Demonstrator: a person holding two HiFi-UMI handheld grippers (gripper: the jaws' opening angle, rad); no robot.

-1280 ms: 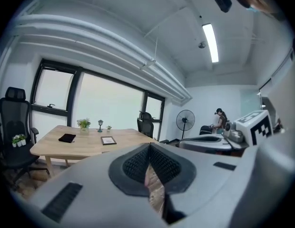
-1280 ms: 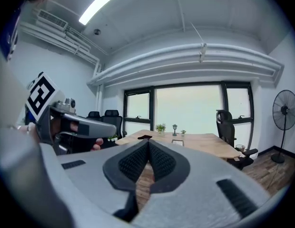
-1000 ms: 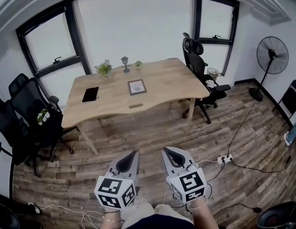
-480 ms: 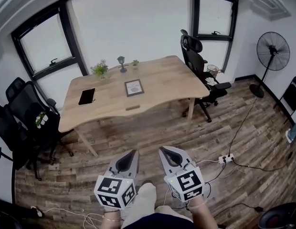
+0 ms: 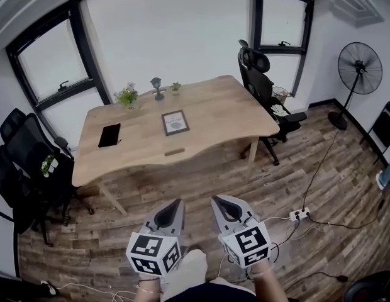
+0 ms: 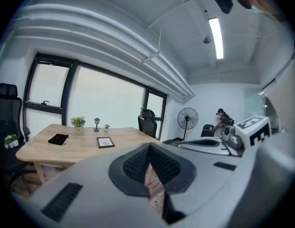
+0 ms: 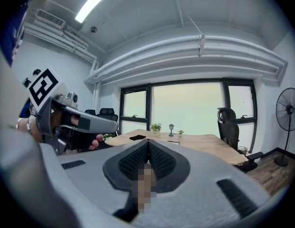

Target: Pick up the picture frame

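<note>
In the head view the picture frame (image 5: 175, 123) lies flat on the desk (image 5: 226, 109), well apart from the left claw (image 5: 177, 202) and right claw (image 5: 214, 199) held over the floor, so the pickup looks unstarted. The left gripper view shows its jaws pressed together, empty, with the frame far ahead. The right gripper view shows likewise, so approach, opening and grasp all remain.

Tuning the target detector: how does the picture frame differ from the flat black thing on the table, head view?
Look: the picture frame has a dark border round a pale insert, while the black flat item is solid black.
Shape: the frame is broader, the black item narrower and longer.
Place: the frame lies near the table's middle, the black item toward its left end in the head view.
Shared: both lie flat on the wooden table, apart from each other.
</note>
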